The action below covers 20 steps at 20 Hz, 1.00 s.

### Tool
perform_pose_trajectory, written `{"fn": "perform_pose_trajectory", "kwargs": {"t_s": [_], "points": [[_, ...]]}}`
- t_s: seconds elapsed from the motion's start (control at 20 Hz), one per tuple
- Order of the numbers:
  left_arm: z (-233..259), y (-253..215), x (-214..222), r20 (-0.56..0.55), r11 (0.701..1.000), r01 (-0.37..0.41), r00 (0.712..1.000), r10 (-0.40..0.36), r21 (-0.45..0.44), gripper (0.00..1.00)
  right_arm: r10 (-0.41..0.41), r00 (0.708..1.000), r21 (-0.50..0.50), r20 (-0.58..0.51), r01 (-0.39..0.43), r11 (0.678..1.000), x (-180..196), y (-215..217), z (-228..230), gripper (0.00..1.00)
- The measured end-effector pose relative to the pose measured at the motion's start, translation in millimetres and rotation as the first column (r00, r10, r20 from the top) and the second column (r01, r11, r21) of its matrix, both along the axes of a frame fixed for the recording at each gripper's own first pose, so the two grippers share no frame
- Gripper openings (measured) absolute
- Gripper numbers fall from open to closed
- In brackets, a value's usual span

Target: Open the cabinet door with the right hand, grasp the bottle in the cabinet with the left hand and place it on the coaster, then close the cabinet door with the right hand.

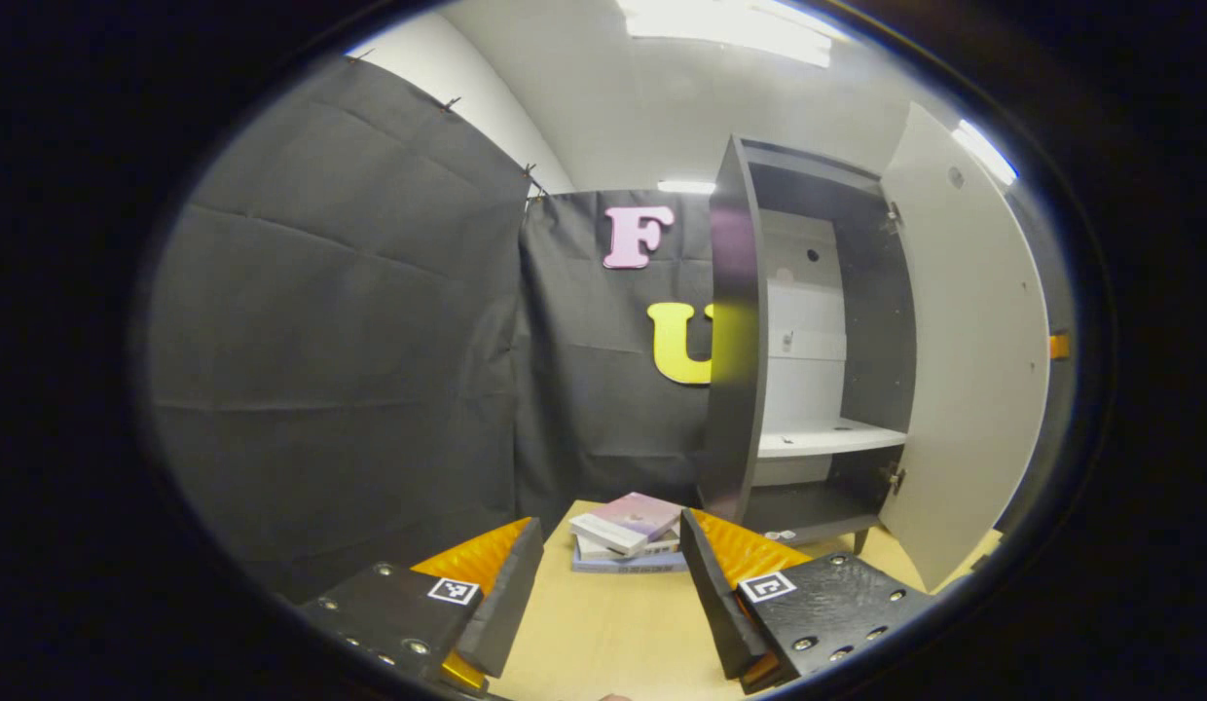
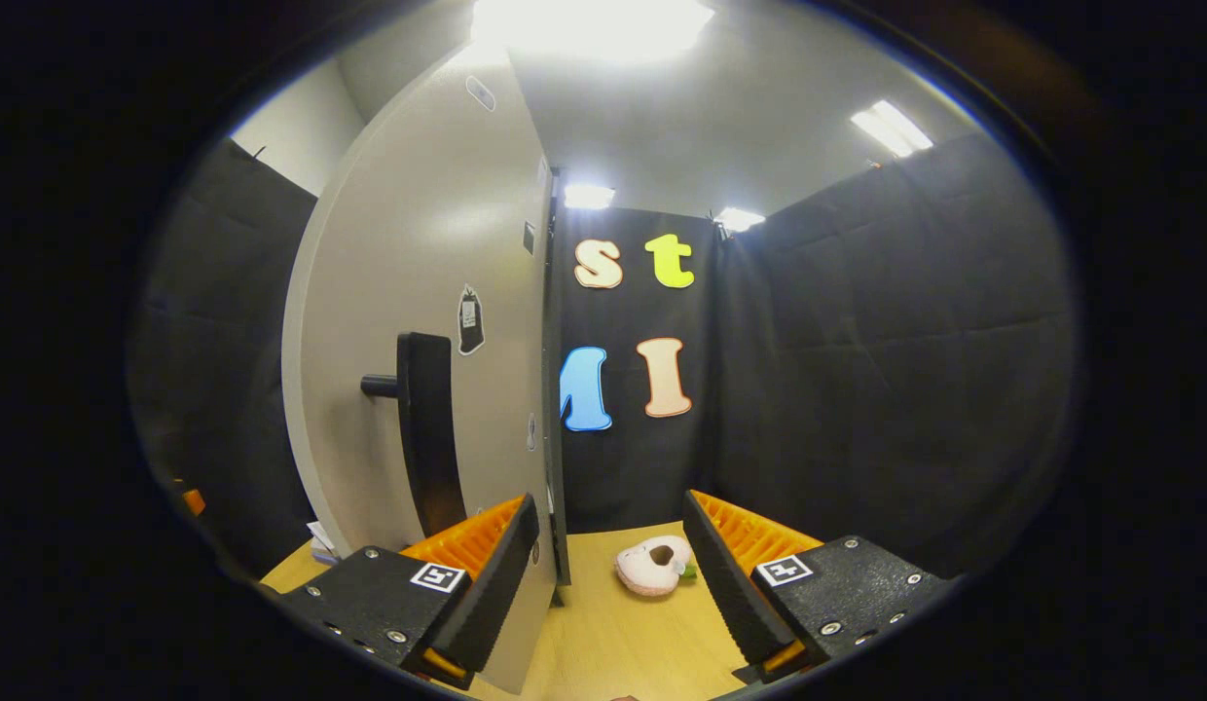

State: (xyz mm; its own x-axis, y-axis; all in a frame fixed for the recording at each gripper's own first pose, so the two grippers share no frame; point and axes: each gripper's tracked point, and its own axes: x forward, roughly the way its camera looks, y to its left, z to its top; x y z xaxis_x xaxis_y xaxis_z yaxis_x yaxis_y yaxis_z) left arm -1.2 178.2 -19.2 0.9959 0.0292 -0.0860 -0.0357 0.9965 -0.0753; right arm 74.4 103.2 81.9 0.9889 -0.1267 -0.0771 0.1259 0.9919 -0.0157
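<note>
Surfaces: mostly matt, a little sheen.
We see a pale wood-grain table (image 1: 613, 633), smooth and lightly satin, lower centre; cabinet (image 1: 735, 331) side panel dark and glossy, right of centre; cabinet door (image 2: 419, 243) smooth off-white, low sheen; its handle (image 2: 423, 428) matt black; books (image 1: 628, 535) with smooth paper covers; soft plush toy (image 2: 652, 565), lower centre.

left gripper (image 1: 611, 584) and right gripper (image 2: 611, 574), black textured bodies, silver screws, square black-and-white marker tags
</note>
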Motion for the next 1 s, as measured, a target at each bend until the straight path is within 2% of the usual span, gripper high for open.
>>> {"fn": "perform_pose_trajectory", "kwargs": {"t_s": [0.05, 0.1, 0.15, 0.2, 0.25, 0.3, 0.35, 0.4, 0.8, 0.85, 0.9, 1.0], "points": [[-1, 5, -1, 0.002, 1.0, -0.002, 1.0, 0.002, 0.0, 0.81, 0.007, 1.0, -0.003, 0.0, -0.007, 1.0, 0, 8, 0, 0.93], [-1, 11, -2, 0.003, 1.0, -0.003, 1.0, 0.003, -0.001, 0.77, 0.015, 1.0, -0.006, 0.001, -0.015, 1.0, 2, 17, 1, 0.93], [-1, 16, -3, 0.005, 1.0, -0.004, 1.0, 0.004, -0.004, 0.77, 0.024, 1.0, -0.01, 0.003, -0.024, 1.0, 3, 26, 1, 0.93], [0, 21, -4, 0.006, 1.0, -0.006, 1.0, 0.006, -0.007, 0.81, 0.034, 0.999, -0.013, 0.006, -0.034, 0.999, 5, 36, 1, 0.93], [0, 27, -7, 0.008, 1.0, -0.008, 1.0, 0.008, -0.007, 0.77, 0.045, 0.999, -0.015, 0.008, -0.045, 0.999, 6, 44, 2, 0.93], [1, 34, -9, 0.01, 1.0, -0.013, 1.0, 0.013, -0.004, 0.77, 0.056, 0.998, -0.012, 0.011, -0.056, 0.998, 10, 54, 2, 0.88], [-1, 39, -10, 0.012, 1.0, -0.017, 1.0, 0.017, 0.0, 0.77, 0.07, 0.997, -0.005, 0.013, -0.07, 0.998, 13, 63, 1, 0.88], [1, 45, -14, 0.014, 1.0, -0.019, 1.0, 0.019, 0.003, 0.81, 0.081, 0.997, 0.006, 0.015, -0.081, 0.997, 17, 72, -1, 0.93], [-1, 86, -30, 0.017, 0.998, -0.068, 0.998, 0.067, 0.009, 0.81, 0.2, 0.98, 0.046, 0.01, -0.2, 0.979, 51, 144, -6, 0.93], [-3, 89, -32, 0.014, 0.997, -0.074, 0.997, 0.073, 0.008, 0.81, 0.22, 0.975, 0.044, 0.007, -0.221, 0.974, 57, 156, -9, 0.89], [-3, 93, -33, 0.012, 0.997, -0.079, 0.997, 0.079, 0.006, 0.81, 0.235, 0.972, 0.039, 0.004, -0.235, 0.971, 60, 164, -11, 0.94], [-2, 96, -34, 0.013, 0.996, -0.086, 0.996, 0.086, 0.001, 0.81, 0.252, 0.968, 0.034, 0.002, -0.252, 0.967, 64, 174, -14, 0.94]]}}
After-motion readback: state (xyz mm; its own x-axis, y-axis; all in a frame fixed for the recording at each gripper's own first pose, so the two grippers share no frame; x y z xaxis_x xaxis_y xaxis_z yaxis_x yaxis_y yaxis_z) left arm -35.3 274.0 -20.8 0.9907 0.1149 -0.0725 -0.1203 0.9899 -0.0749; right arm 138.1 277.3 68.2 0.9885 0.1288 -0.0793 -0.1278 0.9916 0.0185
